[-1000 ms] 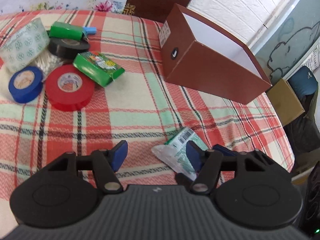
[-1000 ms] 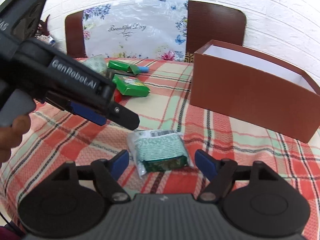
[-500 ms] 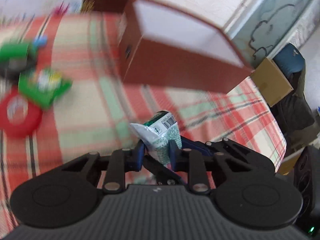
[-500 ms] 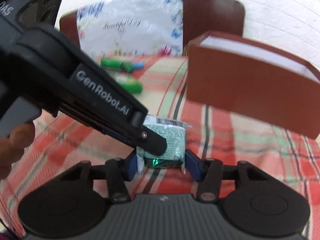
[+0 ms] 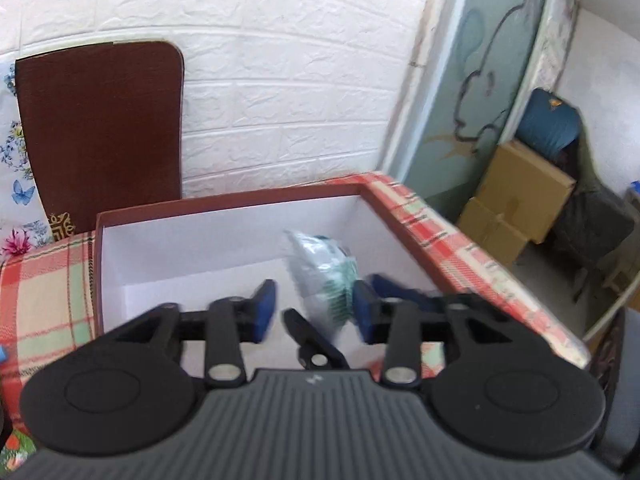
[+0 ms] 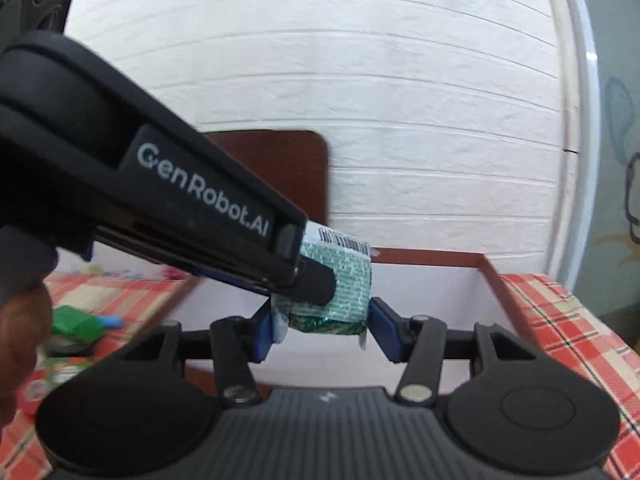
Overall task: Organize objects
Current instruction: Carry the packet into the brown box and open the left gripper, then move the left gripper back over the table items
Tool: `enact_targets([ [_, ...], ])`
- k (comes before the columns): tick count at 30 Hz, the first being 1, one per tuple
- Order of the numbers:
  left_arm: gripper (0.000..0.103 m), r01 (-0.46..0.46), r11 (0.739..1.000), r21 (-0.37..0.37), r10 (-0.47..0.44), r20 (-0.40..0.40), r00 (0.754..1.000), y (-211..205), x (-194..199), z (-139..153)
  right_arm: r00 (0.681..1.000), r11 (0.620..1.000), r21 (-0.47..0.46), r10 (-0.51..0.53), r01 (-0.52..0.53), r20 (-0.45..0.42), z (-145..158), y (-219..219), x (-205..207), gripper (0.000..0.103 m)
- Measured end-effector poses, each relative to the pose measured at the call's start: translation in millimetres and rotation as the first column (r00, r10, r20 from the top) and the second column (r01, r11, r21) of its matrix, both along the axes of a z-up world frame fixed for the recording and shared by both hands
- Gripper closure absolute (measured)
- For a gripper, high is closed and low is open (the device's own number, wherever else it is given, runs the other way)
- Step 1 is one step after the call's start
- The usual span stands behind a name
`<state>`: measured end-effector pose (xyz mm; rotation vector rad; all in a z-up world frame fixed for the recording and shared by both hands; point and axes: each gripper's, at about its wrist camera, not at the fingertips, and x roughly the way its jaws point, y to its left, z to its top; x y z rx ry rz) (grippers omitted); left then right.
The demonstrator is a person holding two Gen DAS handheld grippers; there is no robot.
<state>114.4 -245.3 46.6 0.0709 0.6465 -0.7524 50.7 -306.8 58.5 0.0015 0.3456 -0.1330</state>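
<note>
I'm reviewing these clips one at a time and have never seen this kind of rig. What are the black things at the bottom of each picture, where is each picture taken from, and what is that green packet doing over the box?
No robot arm here: a person carries a two-finger gripper in each hand, and a fisheye camera on each looks forward along its fingers.

The left wrist view shows the left gripper over the open brown box, which stands on a plaid tablecloth. The right wrist view shows the right gripper, with the left one crossing from the upper left.

The green packet is between both pairs of blue pads, above the box's white inside. Both sets of jaws are opening. In the left view a gap shows beside the packet; in the right view it sits close between the pads, so it looks like a release into the box.

Other green items lie blurred on the cloth.
</note>
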Motion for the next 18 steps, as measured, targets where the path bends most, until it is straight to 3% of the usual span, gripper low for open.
enact_targets([
  [1,0.054,-0.017,1.000,0.024,0.017,0.008,1.000,-1.4,3.9,-1.9,0.999,0.999,-0.019,-0.039,0.039,-0.019,-5.2,-5.6,6.7,0.031],
  [4,0.054,-0.033,0.998,0.048,0.031,0.037,0.999,6.0,3.8,1.4,0.992,0.993,-0.014,-0.119,0.119,-0.048,-18.6,-24.9,8.8,0.031],
  [11,0.054,-0.171,0.983,0.073,0.158,0.149,0.976,79.7,-31.4,8.1,0.988,0.986,0.083,-0.147,0.143,0.046,-21.0,-24.2,-34.5,0.031],
  [15,0.054,-0.307,0.945,0.109,0.286,0.177,0.942,154.3,-44.1,0.6,0.988,0.995,0.075,-0.075,0.065,0.138,-2.1,0.9,-49.1,0.031],
  [18,0.054,-0.443,0.890,0.104,0.428,0.139,0.893,223.5,-46.9,-3.2,0.980,0.999,0.047,0.018,-0.028,0.199,19.8,28.6,-46.3,0.031],
])
